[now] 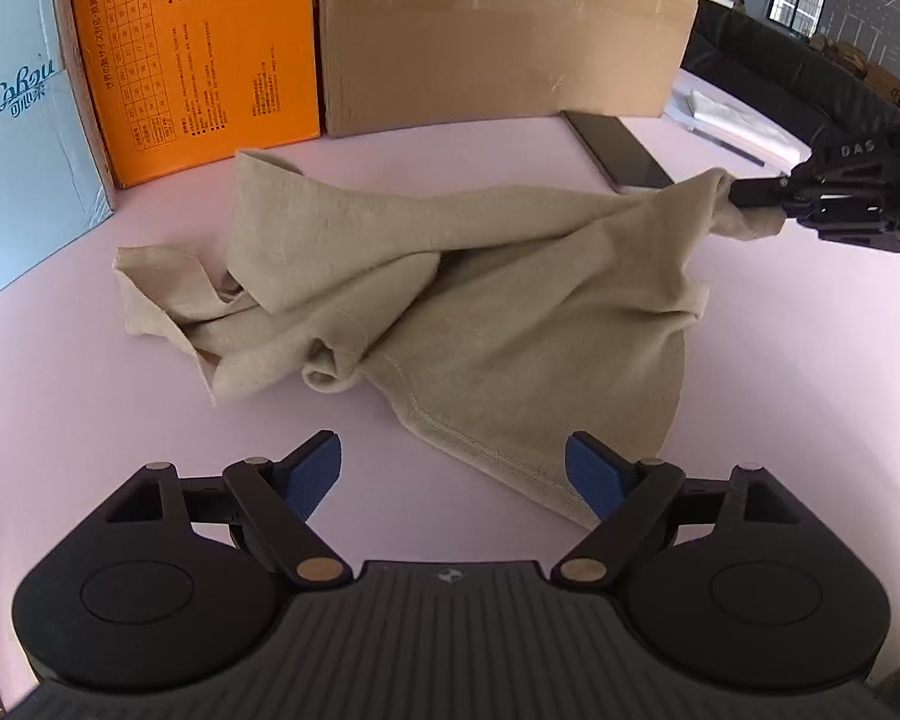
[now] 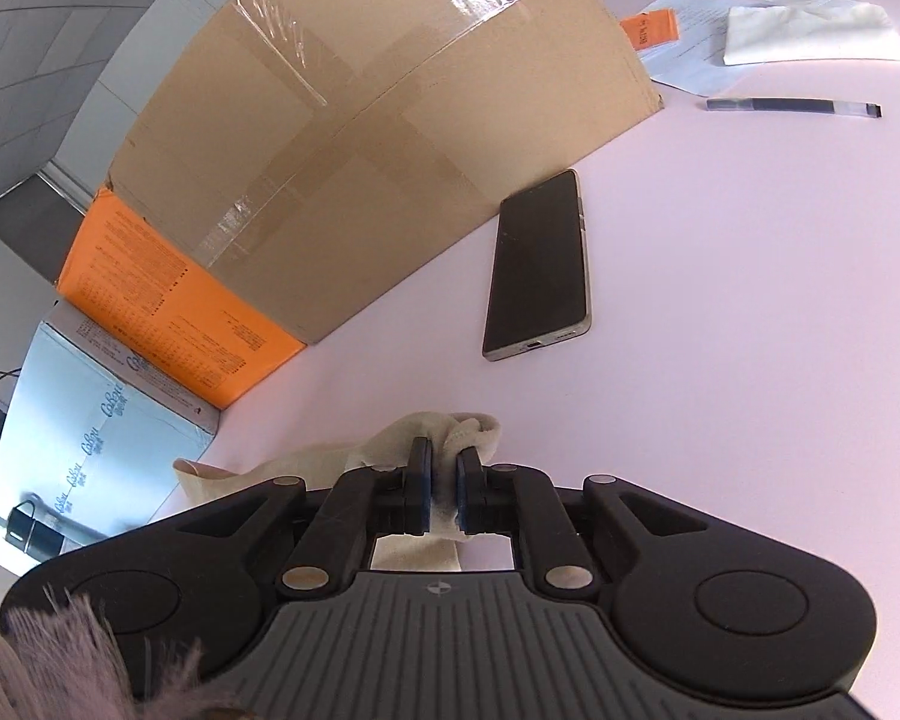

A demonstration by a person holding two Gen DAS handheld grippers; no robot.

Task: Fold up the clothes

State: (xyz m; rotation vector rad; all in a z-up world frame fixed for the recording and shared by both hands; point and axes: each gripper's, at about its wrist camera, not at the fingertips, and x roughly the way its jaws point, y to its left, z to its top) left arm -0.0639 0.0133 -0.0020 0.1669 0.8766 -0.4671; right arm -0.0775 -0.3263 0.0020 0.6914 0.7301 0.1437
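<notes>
- Left wrist view: the left hand-held gripper is spread wide and holds nothing; it hovers over the table, just before the hem of the cloth.
- The beige cloth lies crumpled on the table, one corner lifted to the right by the right hand-held gripper.
- Behind stand a blue box, an orange box and a carton; a phone lies near.
- Right wrist view: the right hand-held gripper is pressed together, pinching the cloth.
- On the table lie the phone, a pen and papers.

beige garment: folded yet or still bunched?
Bunched. The beige garment lies crumpled on the table, one corner lifted by the right gripper.
</notes>
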